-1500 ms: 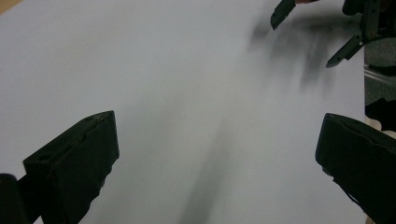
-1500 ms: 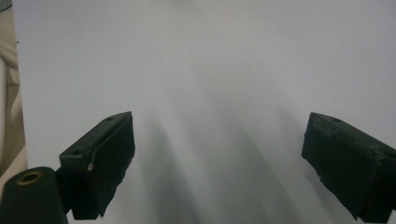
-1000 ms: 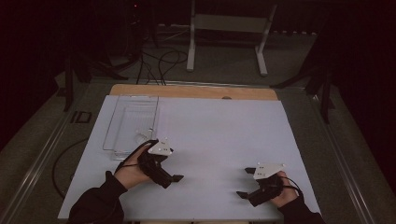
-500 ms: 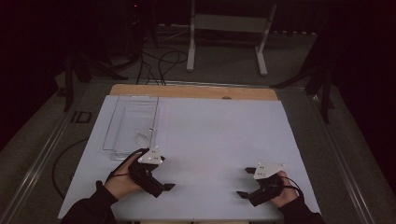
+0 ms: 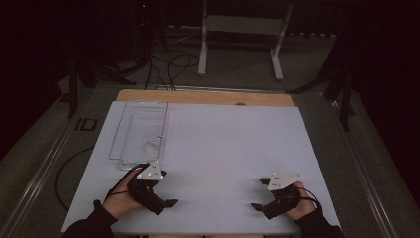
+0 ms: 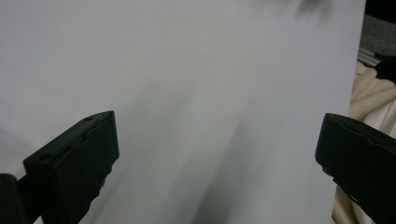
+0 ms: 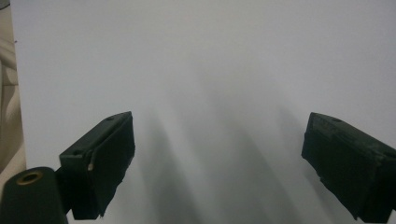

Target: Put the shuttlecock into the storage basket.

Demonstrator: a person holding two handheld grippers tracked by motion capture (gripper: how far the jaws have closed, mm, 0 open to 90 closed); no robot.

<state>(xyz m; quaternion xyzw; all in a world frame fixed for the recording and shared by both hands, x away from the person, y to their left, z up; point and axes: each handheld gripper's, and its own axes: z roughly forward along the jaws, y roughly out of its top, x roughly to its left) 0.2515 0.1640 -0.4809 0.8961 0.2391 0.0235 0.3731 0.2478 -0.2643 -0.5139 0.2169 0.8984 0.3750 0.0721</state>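
My left gripper (image 5: 167, 191) rests low at the front left of the white table sheet (image 5: 228, 148), held by a hand, open with nothing between its jaws. In the left gripper view the left gripper (image 6: 217, 154) has both black jaws wide apart over bare white sheet. My right gripper (image 5: 258, 194) sits at the front right, open and empty, pointing left. The right gripper view has the right gripper (image 7: 217, 163) with its jaws spread over plain white surface. A clear plastic tray (image 5: 141, 133) lies just behind the left gripper, with something small and pale inside it.
A wooden strip (image 5: 205, 97) edges the far side of the table. Beyond it stand a white metal stand (image 5: 237, 39) and cables on the floor (image 5: 168, 64). Cream fabric (image 6: 369, 93) lies past the sheet's edge in the left gripper view.
My left gripper has drawn back toward the front edge, away from the clear tray, and turned to point right. The right gripper has stayed in place.
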